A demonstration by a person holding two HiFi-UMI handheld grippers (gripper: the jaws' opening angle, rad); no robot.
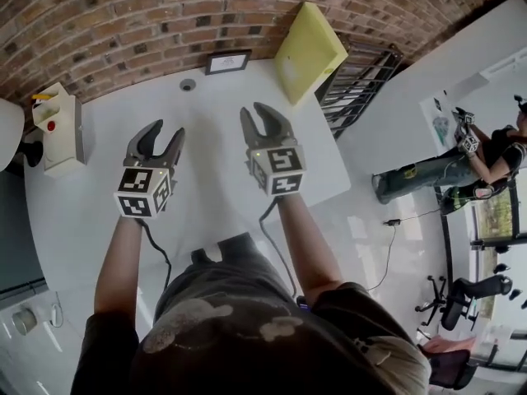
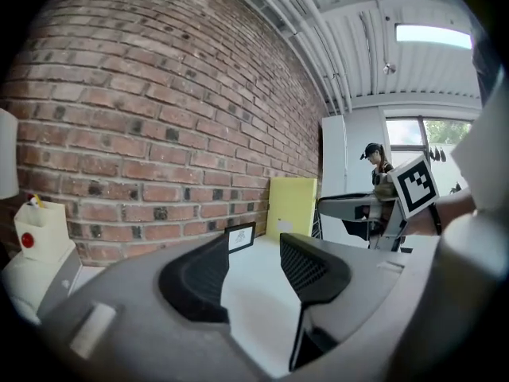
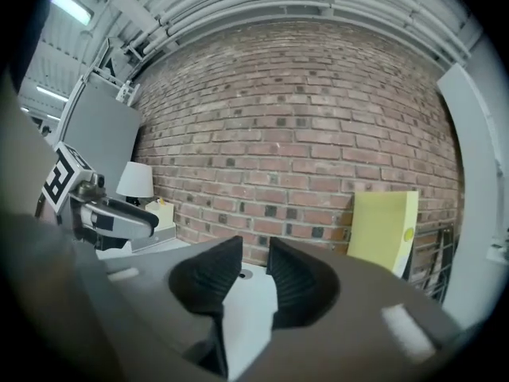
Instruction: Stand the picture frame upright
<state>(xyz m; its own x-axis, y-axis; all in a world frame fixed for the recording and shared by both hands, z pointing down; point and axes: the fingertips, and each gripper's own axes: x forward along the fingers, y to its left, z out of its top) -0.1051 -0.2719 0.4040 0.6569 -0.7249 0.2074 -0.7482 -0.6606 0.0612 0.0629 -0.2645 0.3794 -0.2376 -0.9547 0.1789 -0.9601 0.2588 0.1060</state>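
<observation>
From above: the person stands at a white table (image 1: 74,220) with both grippers held out over it. The left gripper (image 1: 167,134) has its jaws spread, with nothing in them. The right gripper (image 1: 259,122) is narrower but still has a gap, and it's empty too. The picture frame (image 1: 227,62) is at the far edge of the table, right at the foot of the brick wall (image 1: 123,23), well apart from both grippers. A yellow board (image 1: 309,52) leans just to its right, and a white box with a red button (image 1: 62,128) sits over on the left.

Left gripper view: the left gripper (image 2: 254,269) has its jaws clearly apart, with just bare table showing between them. The picture frame (image 2: 241,236) looks like it's standing on its edge by the wall, beside the yellow board (image 2: 292,205).

Right gripper view: the right gripper (image 3: 254,273) has its jaws close together with a slim gap, pinching nothing. The yellow board (image 3: 386,233) is off to the right and a lamp (image 3: 135,180) to the left.
</observation>
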